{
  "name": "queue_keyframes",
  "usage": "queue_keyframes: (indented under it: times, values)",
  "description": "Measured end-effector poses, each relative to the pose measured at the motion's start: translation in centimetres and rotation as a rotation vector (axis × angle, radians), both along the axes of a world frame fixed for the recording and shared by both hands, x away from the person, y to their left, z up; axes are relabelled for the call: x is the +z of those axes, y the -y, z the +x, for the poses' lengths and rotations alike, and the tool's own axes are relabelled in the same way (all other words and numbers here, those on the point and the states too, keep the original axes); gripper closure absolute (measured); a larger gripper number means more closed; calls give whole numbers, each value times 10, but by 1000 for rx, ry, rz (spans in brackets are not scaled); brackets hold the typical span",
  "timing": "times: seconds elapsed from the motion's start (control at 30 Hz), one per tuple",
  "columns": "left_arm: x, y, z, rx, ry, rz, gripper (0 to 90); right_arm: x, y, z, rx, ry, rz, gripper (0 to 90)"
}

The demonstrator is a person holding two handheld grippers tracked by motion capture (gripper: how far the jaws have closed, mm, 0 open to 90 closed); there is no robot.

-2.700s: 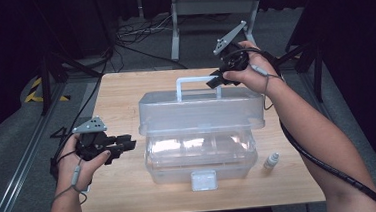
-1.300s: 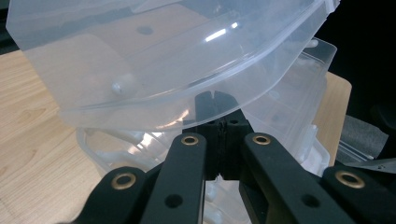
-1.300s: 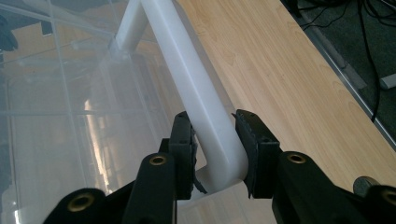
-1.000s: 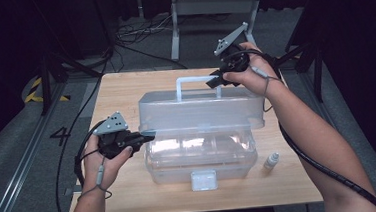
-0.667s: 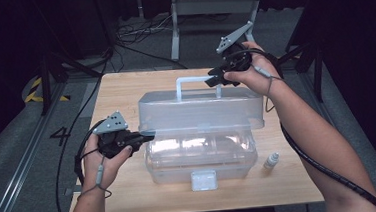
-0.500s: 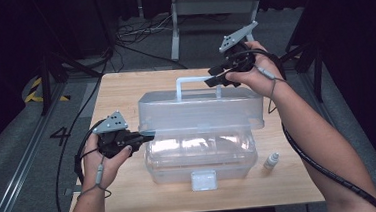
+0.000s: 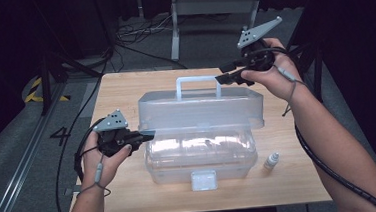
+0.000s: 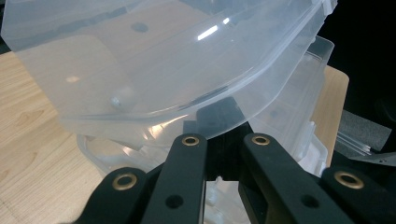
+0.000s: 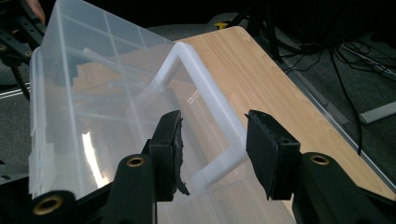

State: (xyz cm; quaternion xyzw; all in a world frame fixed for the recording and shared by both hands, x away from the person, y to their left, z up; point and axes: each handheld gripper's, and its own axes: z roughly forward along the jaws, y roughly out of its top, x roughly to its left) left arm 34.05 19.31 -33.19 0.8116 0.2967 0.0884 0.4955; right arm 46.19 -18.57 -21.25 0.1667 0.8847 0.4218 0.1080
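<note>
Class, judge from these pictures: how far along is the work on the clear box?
Done: the lid stands raised off the base. In hand: the left claw meets its left edge; the right claw hangs open by the handle. Left: likely finishing the lid's swing.

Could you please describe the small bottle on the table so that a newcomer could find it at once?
Start at the wooden table and find the big clear plastic box. Just right of its base, near the front edge, stands the small bottle, the only tiny, loose item there.
</note>
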Motion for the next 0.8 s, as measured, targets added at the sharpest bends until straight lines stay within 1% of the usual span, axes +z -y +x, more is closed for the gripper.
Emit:
queue_keyframes:
  times: [0.3, 0.47, 0.7, 0.8]
  values:
    - [2, 0, 2, -2, -2, 5, 898, 4, 33, -18, -47, 17, 18, 571]
    - [3, 0, 2, -5, -4, 8, 898, 4, 50, -27, -71, 19, 23, 574]
    - [3, 0, 2, 2, -2, 7, 898, 4, 70, -42, -95, 28, 29, 577]
    - [4, 0, 3, 1, 4, 13, 898, 4, 77, -49, -106, 34, 34, 577]
